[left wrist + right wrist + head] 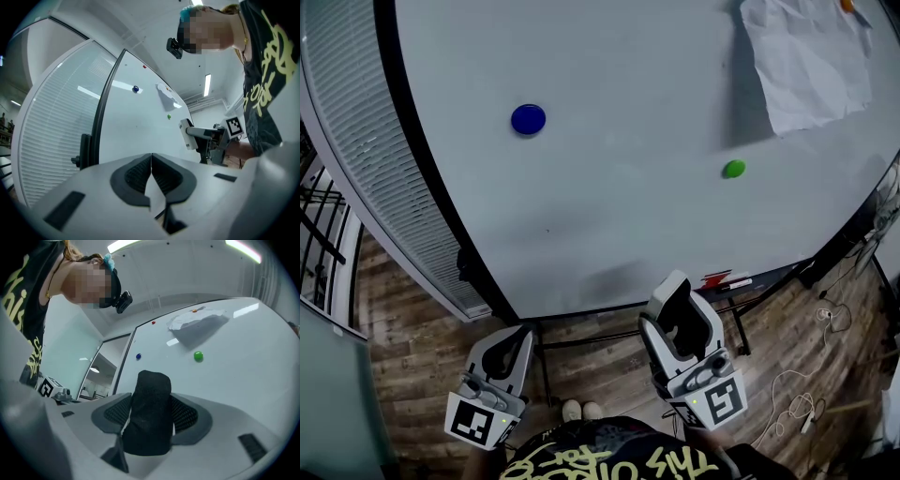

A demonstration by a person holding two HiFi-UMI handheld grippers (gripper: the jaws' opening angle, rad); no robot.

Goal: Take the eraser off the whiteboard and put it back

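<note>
Whiteboard ahead — right claw grips black eraser, left claw closed, empty

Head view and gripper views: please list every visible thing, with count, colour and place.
whiteboard: 1, white, facing the person
blue magnet: 1, blue, board's upper left
green magnet: 1, green, below the paper
orange magnet: 1, orange, at paper's top edge
paper: 1, white, crumpled, board's upper right
cables: several, white, floor at right
eraser: 1, black, between right tool's jaws
left tool: 1, grey, shut, empty
right tool: 1, grey, shut on eraser
</note>
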